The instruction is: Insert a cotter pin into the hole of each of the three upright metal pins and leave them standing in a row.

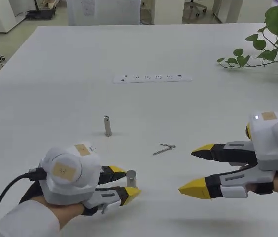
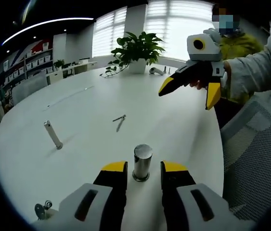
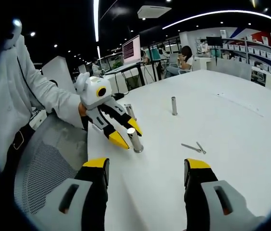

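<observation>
Fingers (image 2: 112, 174) of the left gripper (image 2: 143, 167) stand partly open, one on each side of the nearest metal pin (image 2: 142, 162). A thin gap shows on both sides, so they do not grip it. This pin stands upright on the white table (image 1: 55, 74), at the near left of the scene.

At the near right is the right gripper (image 1: 198, 168). Its jaws are spread wide, they point to the left, and they hold nothing.

In the right gripper view a second metal pin (image 3: 129, 111) stands upright close to the left gripper, partly covered by its jaws.

A little farther, between the two grippers, the cotter pins (image 1: 164, 148) lie flat together on the table. How many they are I cannot tell exactly.

Farther again, to the left of them, a third metal pin (image 1: 107, 125) stands upright, well apart from the nearest one.

Beyond it a white power strip (image 1: 152, 78) lies on the table, and at the far right a green plant (image 1: 277, 34) hangs over the edge.
</observation>
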Demonstrator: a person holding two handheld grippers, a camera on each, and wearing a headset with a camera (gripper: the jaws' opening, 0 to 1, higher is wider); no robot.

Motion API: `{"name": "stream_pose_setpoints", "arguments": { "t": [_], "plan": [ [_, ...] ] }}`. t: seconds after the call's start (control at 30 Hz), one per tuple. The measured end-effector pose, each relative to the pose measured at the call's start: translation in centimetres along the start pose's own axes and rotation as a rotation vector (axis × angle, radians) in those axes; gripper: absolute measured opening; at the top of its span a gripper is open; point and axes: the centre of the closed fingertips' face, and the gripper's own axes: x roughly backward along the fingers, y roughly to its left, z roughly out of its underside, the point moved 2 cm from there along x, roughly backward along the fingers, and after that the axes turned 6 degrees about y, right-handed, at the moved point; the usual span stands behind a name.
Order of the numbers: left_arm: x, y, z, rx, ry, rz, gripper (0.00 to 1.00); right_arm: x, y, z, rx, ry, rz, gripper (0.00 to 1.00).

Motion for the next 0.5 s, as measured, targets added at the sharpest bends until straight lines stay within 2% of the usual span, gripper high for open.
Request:
{"name": "stream_pose_setpoints", "arguments": {
  "t": [0.07, 0.1, 0.17, 0.3, 0.4, 0.5],
  "plan": [
    [-0.1, -0.3, 0.1, -0.048, -0.003, 0.053, 0.26, -0.1, 0.0, 0.1, 0.000, 0.004, -0.001, 0.66],
    [-0.3, 0.0, 0.3, -0.075, 0.008, 0.047, 0.26, -0.2, -0.1, 0.1, -0.002, 0.008, -0.001, 0.66],
    [-0.5, 0.0, 0.1, -0.113, -0.009, 0.059, 0.26, -0.3, -0.1, 0.2, -0.004, 0.012, -0.002, 0.66],
    [-0.8, 0.0, -0.3, -0.146, -0.036, 0.079, 0.25, -0.3, -0.2, 0.2, -0.005, 0.017, -0.005, 0.66],
    [-1.3, 0.0, 0.0, -0.194, -0.023, 0.101, 0.22, -0.4, -0.3, 0.2, -0.005, 0.023, -0.005, 0.66],
    [-1.4, 0.1, -0.4, -0.238, -0.045, 0.105, 0.17, -0.3, -0.4, 0.1, -0.008, 0.020, -0.004, 0.66]
  ]
}}
